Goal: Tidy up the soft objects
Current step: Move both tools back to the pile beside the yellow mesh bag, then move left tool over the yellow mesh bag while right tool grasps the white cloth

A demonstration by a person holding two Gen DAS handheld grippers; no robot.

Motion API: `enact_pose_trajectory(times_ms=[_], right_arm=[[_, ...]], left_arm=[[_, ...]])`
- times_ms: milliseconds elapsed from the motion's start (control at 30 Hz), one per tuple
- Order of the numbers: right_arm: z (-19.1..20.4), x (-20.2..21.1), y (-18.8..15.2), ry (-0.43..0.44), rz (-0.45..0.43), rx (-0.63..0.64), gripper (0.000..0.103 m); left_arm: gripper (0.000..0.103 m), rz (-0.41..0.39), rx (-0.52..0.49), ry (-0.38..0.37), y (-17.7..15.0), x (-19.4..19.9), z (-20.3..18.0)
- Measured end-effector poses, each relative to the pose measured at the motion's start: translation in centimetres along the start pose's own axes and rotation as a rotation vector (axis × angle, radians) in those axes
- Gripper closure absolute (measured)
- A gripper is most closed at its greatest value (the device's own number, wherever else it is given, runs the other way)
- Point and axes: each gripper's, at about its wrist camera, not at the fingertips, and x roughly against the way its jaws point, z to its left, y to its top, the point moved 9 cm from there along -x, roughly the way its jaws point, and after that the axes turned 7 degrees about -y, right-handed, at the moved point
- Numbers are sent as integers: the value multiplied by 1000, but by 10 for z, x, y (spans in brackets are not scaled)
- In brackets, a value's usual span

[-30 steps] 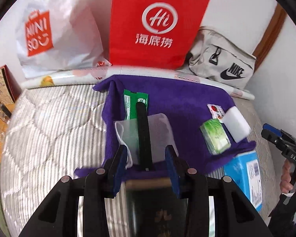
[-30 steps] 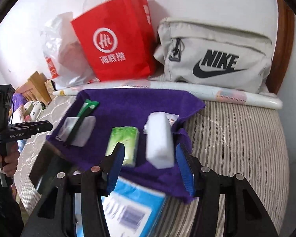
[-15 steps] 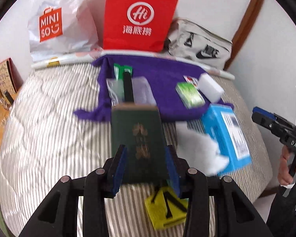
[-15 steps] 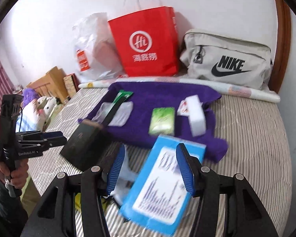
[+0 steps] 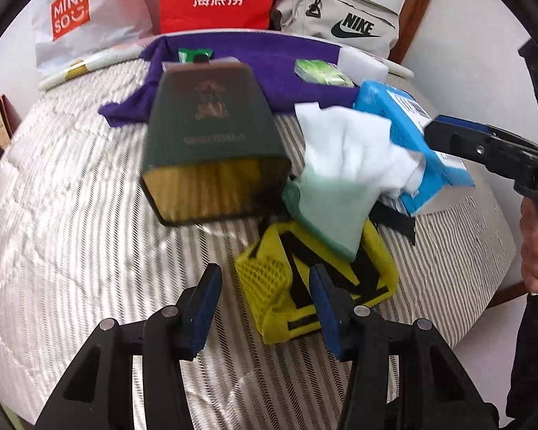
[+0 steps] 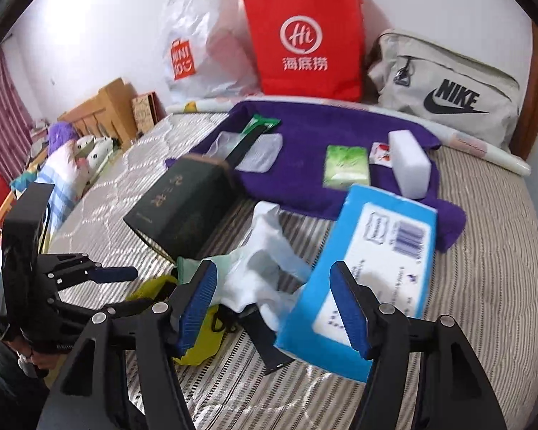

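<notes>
step: reaching for unsorted pile | left gripper jaws just widening, empty, above yellow pouch | right gripper widening, empty, probably near white sock | next: pinch fabric squarely

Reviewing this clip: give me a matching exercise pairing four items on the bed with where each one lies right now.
Things:
1. white rectangular sponge block
2. dark green box with gold lettering
3. yellow mesh pouch with black straps
4. red paper bag with white logo

Places:
A. against the wall
B. on the purple cloth
C. under the crumpled white and mint cloth
D. on the striped mattress, left of the blue pack

Pairs: 1-B, 2-D, 3-C, 4-A
</notes>
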Motion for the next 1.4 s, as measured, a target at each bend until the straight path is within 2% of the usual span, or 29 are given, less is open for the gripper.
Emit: enact_pose_trajectory(times_ms=[100,167,200,233,267,567,833,867,933,967,1000,1167,1400], right_arm=[[6,-9,-2,2,12,1,38],[9,-15,-1,1,19,3,38],[10,-17,0,-1,21,6,38],[12,-19,1,-4,23,8,38],[13,-23,2,-9,27,13,38],[27,-43,11,-32,49,26,38],[41,-74,-3,-82,122,70,38],[44,-74,-4,-99,112,93,41],[48,-74,-5,-91,111,109,56],[50,-73,-6,-81,110,113,76],[53,-73,-8,-59,118,116,88],[55,-57,-10,-43,82,123,90],[43,-12,-16,20,30,40,90]], left_arm=[[53,-31,-44,49,-3,-3,3],[56,-51,-36,23,-4,-3,4],[59,-63,-27,11,-4,-2,6],[68,-70,-25,2,-4,-2,6],[72,-76,-22,-12,-4,-1,7],[74,-85,-1,-7,-16,15,25],[74,-83,22,14,-32,28,42],[74,-84,28,12,-33,28,43],[74,-86,37,6,-34,28,45],[74,-87,41,4,-34,28,45],[74,-88,44,2,-34,28,45],[74,-91,55,4,-34,28,45],[75,-91,96,0,-34,28,47]])
